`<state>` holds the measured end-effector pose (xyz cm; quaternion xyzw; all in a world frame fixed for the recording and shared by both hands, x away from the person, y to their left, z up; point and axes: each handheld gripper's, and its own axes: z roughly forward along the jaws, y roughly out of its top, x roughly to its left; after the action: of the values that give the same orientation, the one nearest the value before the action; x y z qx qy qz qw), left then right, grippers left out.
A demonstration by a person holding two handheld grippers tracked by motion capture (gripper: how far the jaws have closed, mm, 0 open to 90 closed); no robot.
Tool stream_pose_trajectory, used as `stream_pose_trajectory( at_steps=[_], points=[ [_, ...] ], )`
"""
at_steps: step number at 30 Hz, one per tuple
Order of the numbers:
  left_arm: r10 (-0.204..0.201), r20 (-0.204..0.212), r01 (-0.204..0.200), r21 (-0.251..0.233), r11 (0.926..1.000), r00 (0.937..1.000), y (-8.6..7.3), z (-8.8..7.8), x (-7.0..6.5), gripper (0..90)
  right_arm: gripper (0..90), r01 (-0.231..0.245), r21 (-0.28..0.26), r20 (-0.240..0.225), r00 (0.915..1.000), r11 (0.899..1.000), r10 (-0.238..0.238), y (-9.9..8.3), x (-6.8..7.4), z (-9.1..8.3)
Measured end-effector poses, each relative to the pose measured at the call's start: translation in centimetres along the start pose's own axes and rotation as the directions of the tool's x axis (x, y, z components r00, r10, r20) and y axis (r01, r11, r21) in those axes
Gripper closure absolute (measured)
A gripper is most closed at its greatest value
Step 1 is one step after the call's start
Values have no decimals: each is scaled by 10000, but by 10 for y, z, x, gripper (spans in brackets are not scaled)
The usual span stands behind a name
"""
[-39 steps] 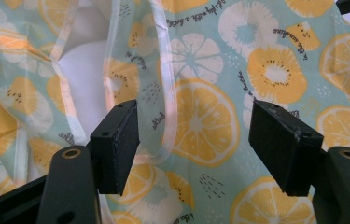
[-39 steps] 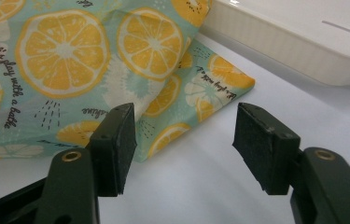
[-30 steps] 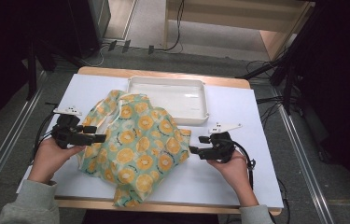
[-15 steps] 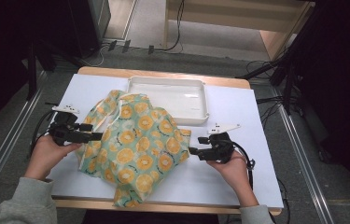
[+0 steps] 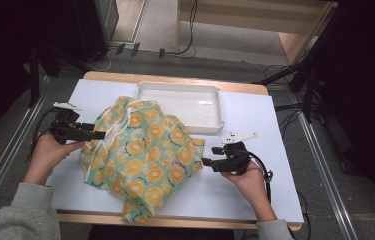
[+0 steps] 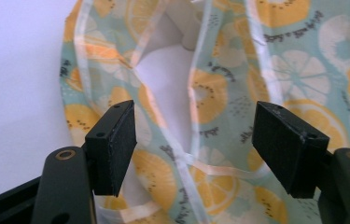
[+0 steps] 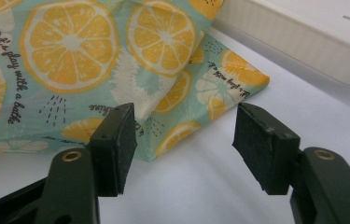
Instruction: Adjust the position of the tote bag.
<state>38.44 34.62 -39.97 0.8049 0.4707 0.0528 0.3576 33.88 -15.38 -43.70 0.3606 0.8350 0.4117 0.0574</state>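
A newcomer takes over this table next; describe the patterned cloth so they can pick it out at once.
Start at the white-covered table. In front of the empty white tray at its far edge lies a rumpled cloth, between the left tongs and right tongs. It is the one soft, colourful thing there: mint green, printed with orange citrus slices.

Cloth (image 5: pixel 145 155) lies on table (image 5: pixel 255 195) in front of me. Tray (image 5: pixel 215 125) sits behind cloth, touching it. My left gripper (image 5: pixel 97 135) at cloth's left edge, right gripper (image 5: pixel 206 163) just beside right corner.
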Motion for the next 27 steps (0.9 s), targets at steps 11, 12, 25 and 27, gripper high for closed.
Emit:
stream_pose_trajectory(
  at_steps=[11, 12, 25, 27],
  points=[
    [-105, 16, 105, 66, 9999, 9999, 17, 16, 19, 176, 398, -6, -68, 1, 10000, 10000, 6, 0, 1, -1],
    [-105, 16, 105, 66, 9999, 9999, 17, 16, 19, 176, 398, -6, -68, 1, 10000, 10000, 6, 0, 1, -1],
    [-50, -396, 74, 595, 9982, 9992, 24, 42, 44, 155, 393, -11, 24, 24, 10000, 10000, 11, -1, 0, -1],
    [-48, -551, 83, 634, 9980, 9985, 25, 48, 45, 156, 393, -23, 49, 23, 10000, 10000, 23, -1, 0, -1]
  ],
)
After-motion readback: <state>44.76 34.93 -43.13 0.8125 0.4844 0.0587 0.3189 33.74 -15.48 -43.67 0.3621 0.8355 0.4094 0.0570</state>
